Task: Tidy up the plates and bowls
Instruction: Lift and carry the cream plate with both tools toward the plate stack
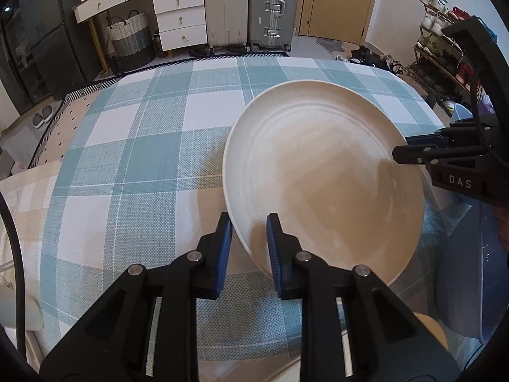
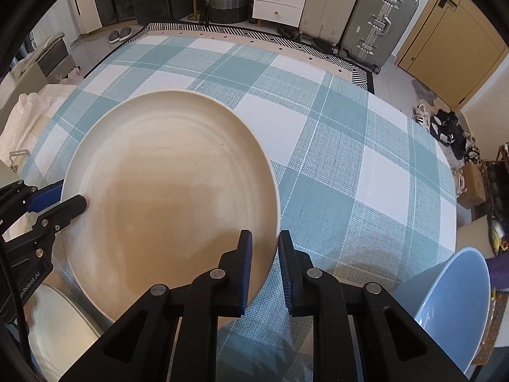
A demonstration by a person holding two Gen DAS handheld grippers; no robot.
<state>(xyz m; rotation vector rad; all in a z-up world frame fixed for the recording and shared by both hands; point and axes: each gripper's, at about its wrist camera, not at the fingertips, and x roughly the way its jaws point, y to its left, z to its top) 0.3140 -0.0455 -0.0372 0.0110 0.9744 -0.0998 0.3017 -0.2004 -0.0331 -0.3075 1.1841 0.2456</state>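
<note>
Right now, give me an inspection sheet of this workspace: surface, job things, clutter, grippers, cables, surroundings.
Surface: checked tablecloth, teal and white.
Job's things: cream plate held by its rim at both sides; blue bowl at right edge; another pale dish low left.
Clutter: nothing seen on the cloth.
Grippers: left gripper and right gripper both shut on the plate's rim.
Cables: black cable at left edge.
Surroundings: suitcases, white drawers, woven basket, shoe rack.

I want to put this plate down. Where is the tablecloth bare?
Bare: the cloth left of the plate and beyond its far rim. Crowded: the near edge, with a blue bowl on the right and a white dish on the left.
</note>
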